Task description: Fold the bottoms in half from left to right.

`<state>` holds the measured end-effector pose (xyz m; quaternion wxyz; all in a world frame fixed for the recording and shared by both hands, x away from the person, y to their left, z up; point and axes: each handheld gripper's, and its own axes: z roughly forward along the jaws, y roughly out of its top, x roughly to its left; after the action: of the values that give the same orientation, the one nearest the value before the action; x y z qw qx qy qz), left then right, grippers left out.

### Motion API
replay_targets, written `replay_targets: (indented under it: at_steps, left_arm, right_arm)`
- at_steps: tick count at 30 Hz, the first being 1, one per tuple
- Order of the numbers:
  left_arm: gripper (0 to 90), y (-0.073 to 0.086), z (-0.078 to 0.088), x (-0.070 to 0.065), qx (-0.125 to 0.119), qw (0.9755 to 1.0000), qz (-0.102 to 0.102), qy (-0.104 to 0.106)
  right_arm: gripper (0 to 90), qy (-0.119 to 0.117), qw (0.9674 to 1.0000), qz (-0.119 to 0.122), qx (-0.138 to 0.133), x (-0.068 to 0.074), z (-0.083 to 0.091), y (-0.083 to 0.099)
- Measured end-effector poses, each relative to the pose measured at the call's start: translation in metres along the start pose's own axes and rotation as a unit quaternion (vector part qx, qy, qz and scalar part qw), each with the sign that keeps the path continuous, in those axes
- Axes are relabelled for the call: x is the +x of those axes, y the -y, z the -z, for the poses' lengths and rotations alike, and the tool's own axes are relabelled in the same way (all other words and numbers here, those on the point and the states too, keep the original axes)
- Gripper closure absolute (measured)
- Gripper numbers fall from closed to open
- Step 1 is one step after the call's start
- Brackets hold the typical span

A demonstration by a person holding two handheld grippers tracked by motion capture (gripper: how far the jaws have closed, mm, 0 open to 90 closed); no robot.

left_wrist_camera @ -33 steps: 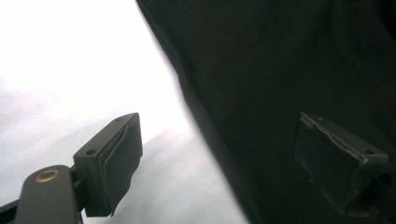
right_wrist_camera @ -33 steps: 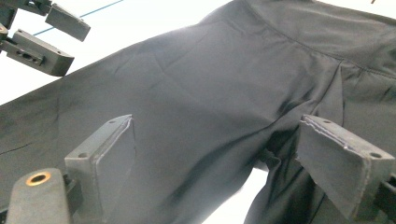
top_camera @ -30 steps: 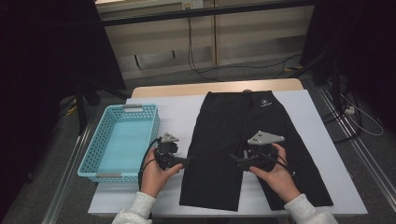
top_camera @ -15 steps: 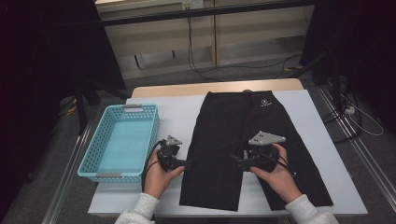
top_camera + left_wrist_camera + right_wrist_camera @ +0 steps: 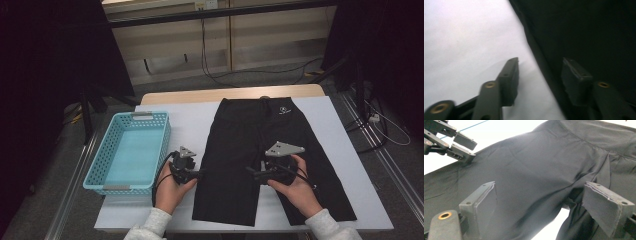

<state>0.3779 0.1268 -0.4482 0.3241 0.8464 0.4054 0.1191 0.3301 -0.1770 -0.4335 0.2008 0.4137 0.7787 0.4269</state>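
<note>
- Shorts (image 5: 260, 150), black, lie flat on the white table (image 5: 200, 125), waistband toward the far edge, both legs pointing back at the person. A small white logo sits near the waistband.
- left gripper (image 5: 196, 174) is at the outer edge of the shorts' left leg, about halfway down it. In the left gripper view one jaw sits over the bare white table and the other over the black cloth, so the hem edge runs right between them.
- Its jaws have just been closing in, but there's a clear gap left and the pads aren't pinching anything as far as I can see. That view is pretty blurry, so I can't say whether the tips are touching the fabric.
- right gripper (image 5: 252, 172) is over the inner side of the right leg, just below the crotch, with the grey three-cornered plate on top of it. The person's hand is wrapped round it from behind.
- In the right gripper view its jaws stand wide apart with the crotch seam and the gap between the legs framed between them, gripping nothing. The left gripper (image 5: 461, 143) shows up there too, top left, at the cloth's edge.
- A turquoise basket (image 5: 107, 165) sits on the table just left of the left hand, near it but apart from the shorts.
</note>
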Motion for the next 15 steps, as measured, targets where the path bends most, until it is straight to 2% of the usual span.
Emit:
replay_targets:
  at_steps: [6, 10, 13, 15]
  left_arm:
    - [60.2, -0.0003, 0.0000, -0.0016, -0.002, 1.0000, 0.008, 0.003]
    - [63.5, -0.0008, 0.0004, -0.0027, 0.002, 0.9998, 0.011, 0.014]
    - [68.2, -0.0007, 0.0000, -0.0048, 0.000, 0.9994, 0.023, 0.025]
    - [71.8, -0.0012, 0.0000, -0.0057, 0.002, 0.9995, 0.020, 0.025]
  right_arm:
    - [12.5, -0.001, 1.0000, 0.001, 0.000, 0.0011, -0.0004, 0.0001]
    - [12.4, -0.002, 1.0000, 0.003, 0.000, 0.0011, -0.0008, 0.0002]
    - [12.5, -0.003, 1.0000, 0.005, 0.002, 0.0020, -0.0012, 0.0003]
    - [12.5, -0.004, 1.0000, 0.005, 0.001, 0.0026, -0.0014, 0.0002]
